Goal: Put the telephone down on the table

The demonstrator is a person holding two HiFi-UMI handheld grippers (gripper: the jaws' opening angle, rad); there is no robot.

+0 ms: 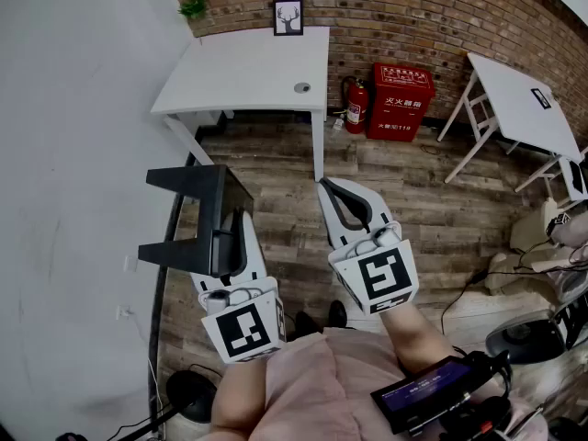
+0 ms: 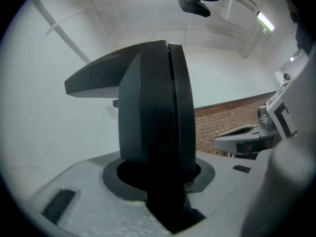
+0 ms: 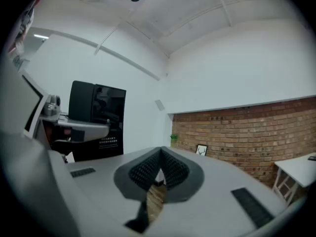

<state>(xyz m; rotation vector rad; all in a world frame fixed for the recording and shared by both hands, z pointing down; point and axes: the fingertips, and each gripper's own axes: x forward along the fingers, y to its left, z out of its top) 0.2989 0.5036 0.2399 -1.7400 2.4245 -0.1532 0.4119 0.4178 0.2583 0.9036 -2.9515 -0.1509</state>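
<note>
The black telephone (image 1: 195, 219) is a boxy dark body with a slanted face, held in the air above the wooden floor. My left gripper (image 1: 231, 239) is shut on its right side. In the left gripper view the telephone (image 2: 153, 107) stands upright between the jaws and hides most of what lies behind it. The right gripper (image 1: 342, 200) is shut with nothing in it, level with the left one and to its right. The right gripper view shows the closed fingertips (image 3: 159, 169) and, off to the left, the telephone (image 3: 94, 120). The white table (image 1: 248, 72) stands ahead by the brick wall.
On the white table are a small round grey thing (image 1: 302, 87), a framed deer picture (image 1: 288, 16) and a small plant (image 1: 193, 9). A fire extinguisher (image 1: 356, 104) and a red box (image 1: 401, 102) stand by the wall. A second white table (image 1: 524, 99) is at the right.
</note>
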